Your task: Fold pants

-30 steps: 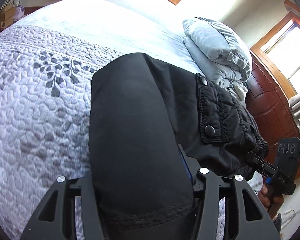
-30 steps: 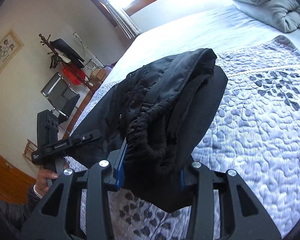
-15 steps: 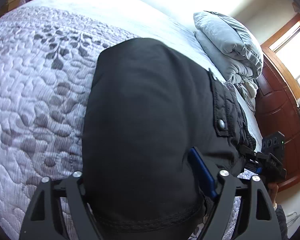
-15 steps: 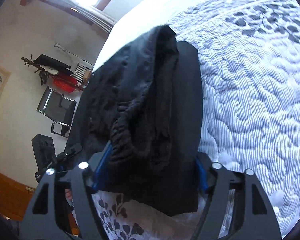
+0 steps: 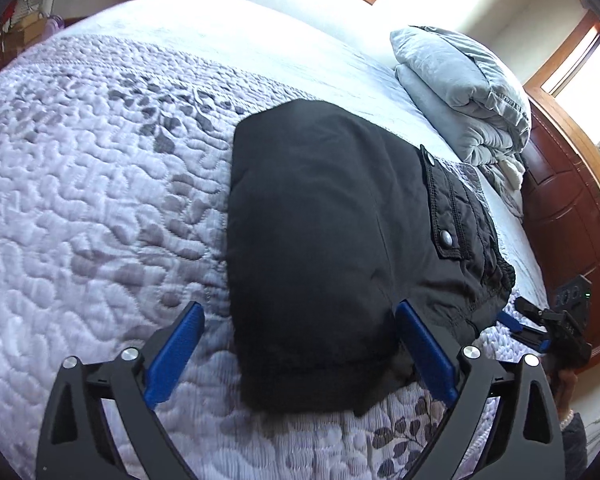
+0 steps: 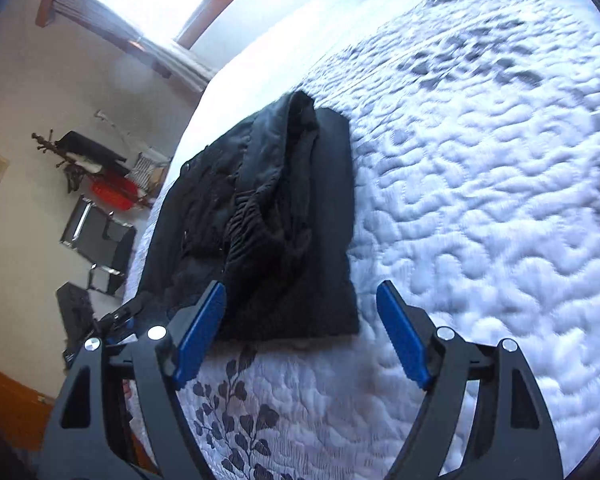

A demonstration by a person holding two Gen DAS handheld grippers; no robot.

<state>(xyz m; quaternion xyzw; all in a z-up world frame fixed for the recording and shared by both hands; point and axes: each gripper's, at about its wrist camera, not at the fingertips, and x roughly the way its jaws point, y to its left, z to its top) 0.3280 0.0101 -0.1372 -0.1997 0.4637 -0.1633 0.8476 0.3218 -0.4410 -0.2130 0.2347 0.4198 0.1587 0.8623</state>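
The black pants (image 5: pixel 324 248) lie folded in a compact stack on the quilted bed; a snap pocket flap (image 5: pixel 446 216) faces up on the right. My left gripper (image 5: pixel 300 336) is open, its blue pads on either side of the near edge of the pants, holding nothing. In the right wrist view the same pants (image 6: pixel 272 232) lie with the elastic waistband on top. My right gripper (image 6: pixel 300 320) is open and empty just before their near edge. The right gripper also shows in the left wrist view (image 5: pixel 540 324) beyond the waistband end.
A white-and-grey quilted bedspread (image 5: pixel 100 208) covers the bed. Folded grey bedding (image 5: pixel 460 100) is stacked at the head, by a wooden headboard (image 5: pixel 568 216). Beyond the bed edge stand a chair (image 6: pixel 96 232) and a coat rack (image 6: pixel 72 160).
Both grippers were shut on the pants and lowering them; now both have opened and pulled back slightly, and the pants rest folded on the bed.
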